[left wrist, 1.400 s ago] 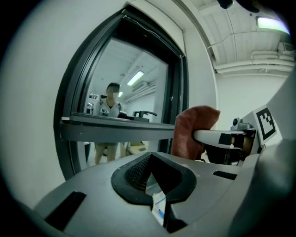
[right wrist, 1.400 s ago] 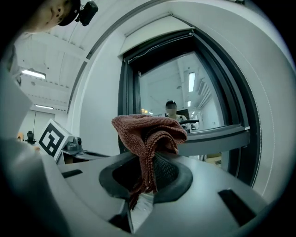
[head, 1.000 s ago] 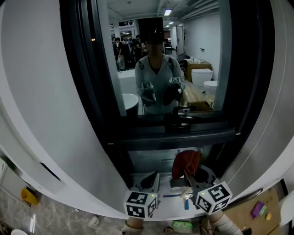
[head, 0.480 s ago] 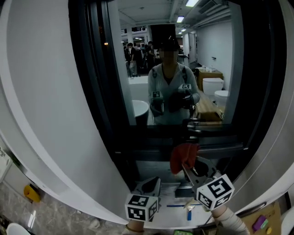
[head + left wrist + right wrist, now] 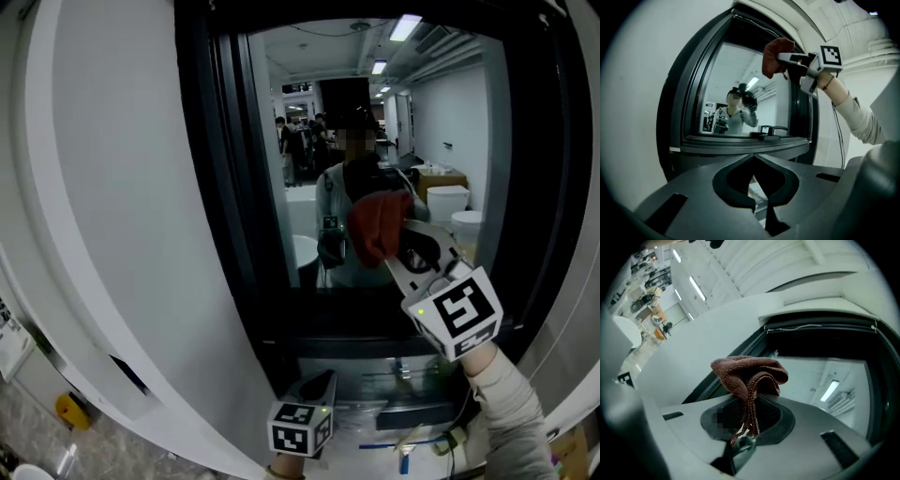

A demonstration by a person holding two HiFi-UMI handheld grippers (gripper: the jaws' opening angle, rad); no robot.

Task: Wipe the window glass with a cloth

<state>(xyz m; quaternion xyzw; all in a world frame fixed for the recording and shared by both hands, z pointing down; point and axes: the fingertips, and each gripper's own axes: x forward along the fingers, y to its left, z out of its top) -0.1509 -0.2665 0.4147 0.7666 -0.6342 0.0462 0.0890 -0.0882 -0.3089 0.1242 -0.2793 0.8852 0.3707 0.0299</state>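
The window glass (image 5: 300,131) sits in a dark frame (image 5: 225,187) and mirrors a person and a lit room. My right gripper (image 5: 392,246) is raised in front of the pane, shut on a bunched red-brown cloth (image 5: 377,228). In the right gripper view the cloth (image 5: 749,375) bulges above the jaws of that gripper (image 5: 748,404), with the glass (image 5: 829,376) just beyond. Whether the cloth touches the pane I cannot tell. My left gripper (image 5: 317,386) hangs low under the sill, shut on nothing. From the left gripper view the left gripper (image 5: 753,157) points at the window, and the cloth (image 5: 773,56) shows high up.
A dark window handle (image 5: 768,129) lies along the lower frame. Below the sill a ledge (image 5: 375,450) carries small items, one of them blue (image 5: 405,461). A white curved wall (image 5: 122,187) flanks the window on the left. A yellow object (image 5: 67,409) lies on the floor.
My right gripper has lifted the cloth from sill level up to the middle of the pane. The head view has tilted upward. My left gripper stays low.
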